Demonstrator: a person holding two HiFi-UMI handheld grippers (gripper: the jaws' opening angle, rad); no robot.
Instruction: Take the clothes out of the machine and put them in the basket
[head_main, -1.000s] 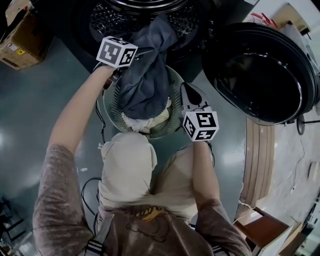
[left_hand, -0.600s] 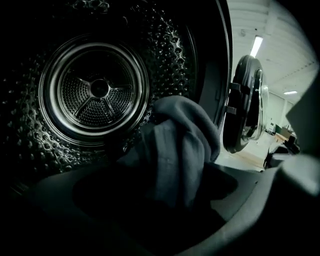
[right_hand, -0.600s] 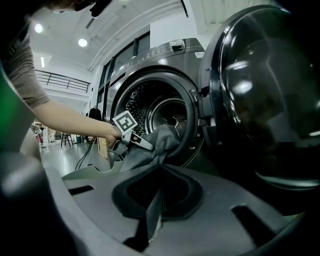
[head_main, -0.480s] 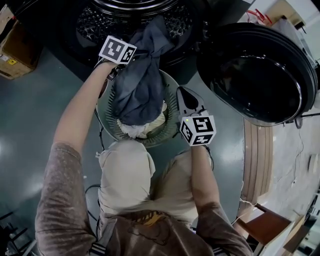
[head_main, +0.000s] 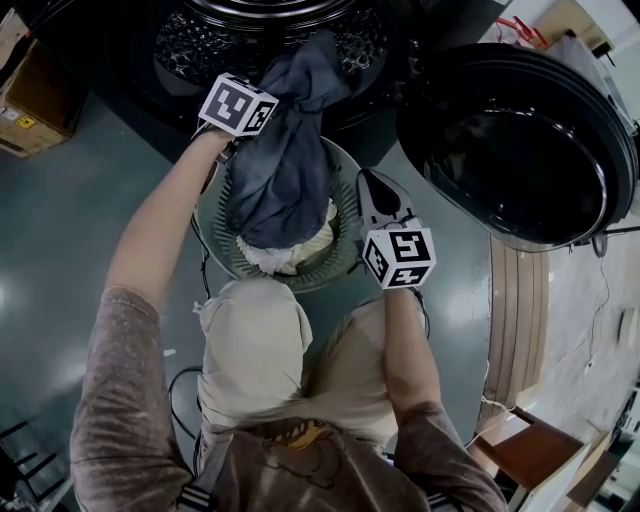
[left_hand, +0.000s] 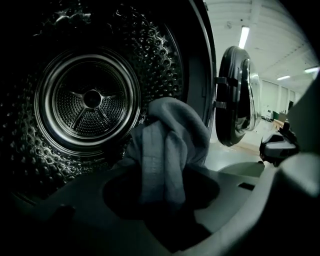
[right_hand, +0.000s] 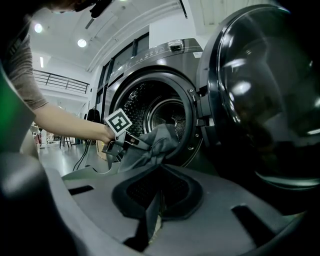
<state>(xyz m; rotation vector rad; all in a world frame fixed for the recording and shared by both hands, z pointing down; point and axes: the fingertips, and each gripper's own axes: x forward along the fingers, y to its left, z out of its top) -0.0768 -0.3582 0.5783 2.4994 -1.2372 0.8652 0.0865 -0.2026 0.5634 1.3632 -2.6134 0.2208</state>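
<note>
Now L tongs (left_hand: 165, 207) just closed on dark garment (head_main: 285, 150) over basket (head_main: 222, 245); R tongs (head_main: 377, 188) stay shut, empty

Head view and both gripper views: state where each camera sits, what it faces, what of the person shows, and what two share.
Head view: on the head, steeply down onto basket and dark garment; left arm, right arm, knees, left gripper, right gripper.
Left gripper view: on that gripper, into the drum; its fingers, having just been closing, pinch the dark garment.
Right gripper view: on that gripper, toward the machine; its shut fingers, the left arm.
Both gripper views share drum, dark garment, open door.
</note>
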